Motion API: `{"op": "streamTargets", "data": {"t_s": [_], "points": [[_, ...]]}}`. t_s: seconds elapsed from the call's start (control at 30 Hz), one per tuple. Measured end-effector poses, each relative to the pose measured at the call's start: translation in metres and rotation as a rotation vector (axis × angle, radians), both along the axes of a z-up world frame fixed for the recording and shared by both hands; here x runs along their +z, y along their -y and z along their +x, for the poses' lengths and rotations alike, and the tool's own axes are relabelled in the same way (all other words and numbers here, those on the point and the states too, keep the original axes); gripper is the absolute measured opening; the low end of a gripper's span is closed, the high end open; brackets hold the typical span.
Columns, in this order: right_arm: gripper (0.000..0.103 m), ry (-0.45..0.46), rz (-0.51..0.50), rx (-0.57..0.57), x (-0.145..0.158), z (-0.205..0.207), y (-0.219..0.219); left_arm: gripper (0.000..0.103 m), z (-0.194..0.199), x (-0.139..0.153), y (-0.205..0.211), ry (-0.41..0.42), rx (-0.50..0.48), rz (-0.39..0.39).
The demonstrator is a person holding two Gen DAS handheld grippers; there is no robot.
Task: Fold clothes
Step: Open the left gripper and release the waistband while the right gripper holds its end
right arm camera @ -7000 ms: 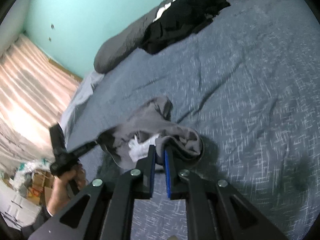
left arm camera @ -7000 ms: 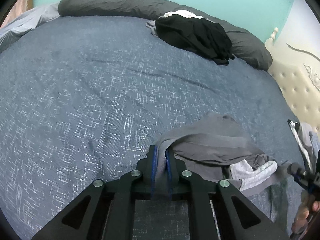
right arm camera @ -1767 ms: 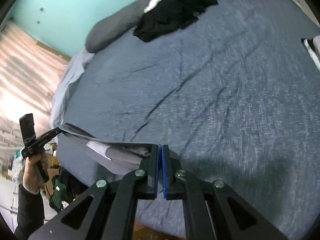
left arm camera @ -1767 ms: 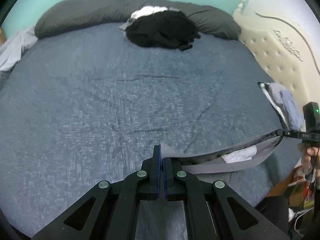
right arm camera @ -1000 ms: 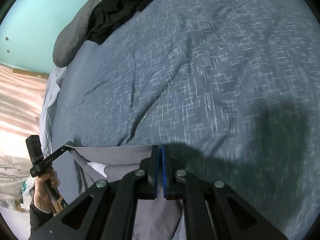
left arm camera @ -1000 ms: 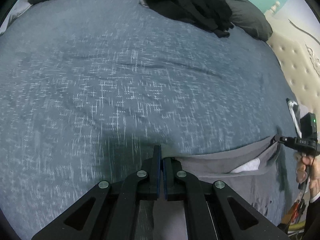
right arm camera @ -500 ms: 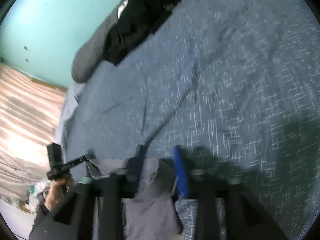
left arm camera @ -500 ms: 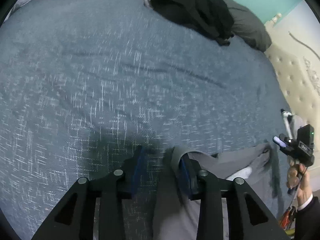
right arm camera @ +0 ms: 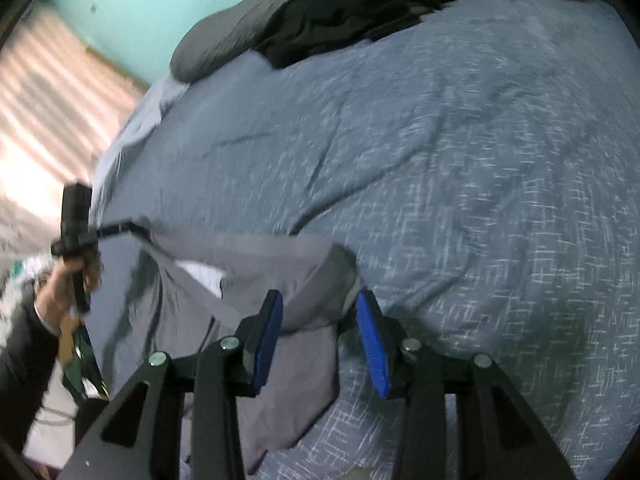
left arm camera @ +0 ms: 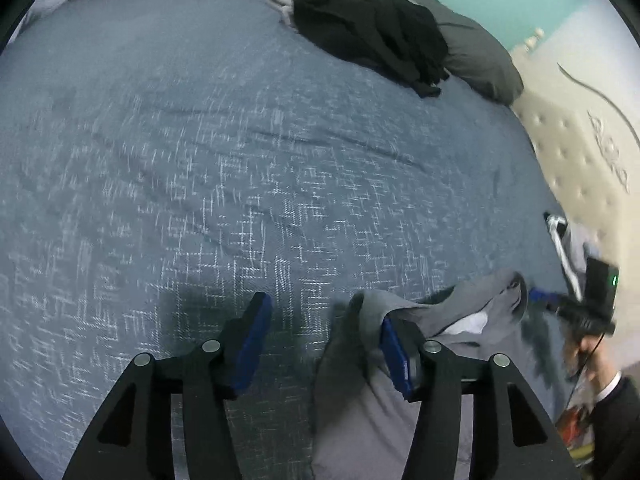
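Both grippers stand over the near edge of a blue-grey bedspread (left arm camera: 248,168), and both have their blue-padded fingers spread wide.

In the left wrist view the left gripper (left arm camera: 320,320) grips nothing; a corner of the grey garment (left arm camera: 360,400) is draped against its 3 o'clock pad, with bare bedspread showing between the two pads. From there the cloth runs off toward 3 o'clock, a white patch (left arm camera: 468,324) showing in its folds, to where the right gripper (left arm camera: 538,300) sits at the frame's edge, held by a hand (left arm camera: 588,350) in a dark sleeve.

In the right wrist view the right gripper (right arm camera: 318,318) is likewise parted, with a bunched grey corner of the garment (right arm camera: 280,272) lying between its pads but not pinched. The fabric lies along the bed's edge toward 9 o'clock, reaching the left gripper (right arm camera: 132,226) there.

At 12 o'clock in both views a heap of black clothing (left arm camera: 372,36) rests on a long dark grey pillow (left arm camera: 476,56) against a turquoise wall (right arm camera: 160,4). A cream tufted headboard (left arm camera: 580,152) sits at 3 o'clock in the left view.
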State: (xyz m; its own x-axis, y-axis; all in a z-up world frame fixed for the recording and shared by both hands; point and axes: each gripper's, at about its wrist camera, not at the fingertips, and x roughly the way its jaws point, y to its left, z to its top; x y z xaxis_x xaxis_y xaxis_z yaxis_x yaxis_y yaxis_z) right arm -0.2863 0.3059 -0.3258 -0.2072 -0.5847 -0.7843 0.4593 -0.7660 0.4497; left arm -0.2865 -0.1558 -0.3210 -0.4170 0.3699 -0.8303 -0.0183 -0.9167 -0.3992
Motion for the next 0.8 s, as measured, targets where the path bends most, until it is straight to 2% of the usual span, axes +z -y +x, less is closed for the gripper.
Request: {"op": "streamTargets", "data": {"t_s": [0.07,0.1,0.13,0.2,0.3,0.33,0.47,0.6,0.7,0.8], "points": [[0.04,0.001,0.047,0.022,-0.004,0.003,0.009,0.057,-0.002,0.001,-0.002,-0.011,-0.001,-0.014],[0.04,-0.003,0.067,0.032,-0.005,0.004,0.013,0.057,0.001,0.005,-0.002,-0.024,0.001,0.002],[0.04,-0.008,0.072,0.04,-0.006,0.004,0.015,0.06,0.001,0.007,0.001,-0.036,0.012,0.051],[0.04,-0.005,0.062,0.04,-0.006,0.003,0.015,0.066,-0.002,0.008,0.005,-0.026,0.041,0.103],[0.04,-0.003,0.049,0.02,-0.008,0.001,0.013,0.066,-0.006,0.006,0.0,-0.012,0.035,0.081],[0.04,-0.004,0.045,0.011,-0.009,0.003,0.011,0.066,-0.008,0.002,-0.002,0.005,0.039,0.111],[0.04,-0.002,0.038,-0.001,-0.01,0.004,0.01,0.066,-0.009,-0.007,0.001,0.055,0.089,0.108],[0.04,0.007,0.078,-0.014,-0.011,0.003,0.013,0.066,-0.008,-0.009,0.0,0.064,0.113,0.033],[0.04,0.009,0.076,-0.029,-0.012,0.004,0.011,0.066,-0.009,-0.013,-0.006,0.088,0.099,0.057],[0.04,0.012,0.068,-0.044,-0.012,0.003,0.01,0.066,-0.008,-0.007,-0.011,0.07,0.078,0.027]]}}
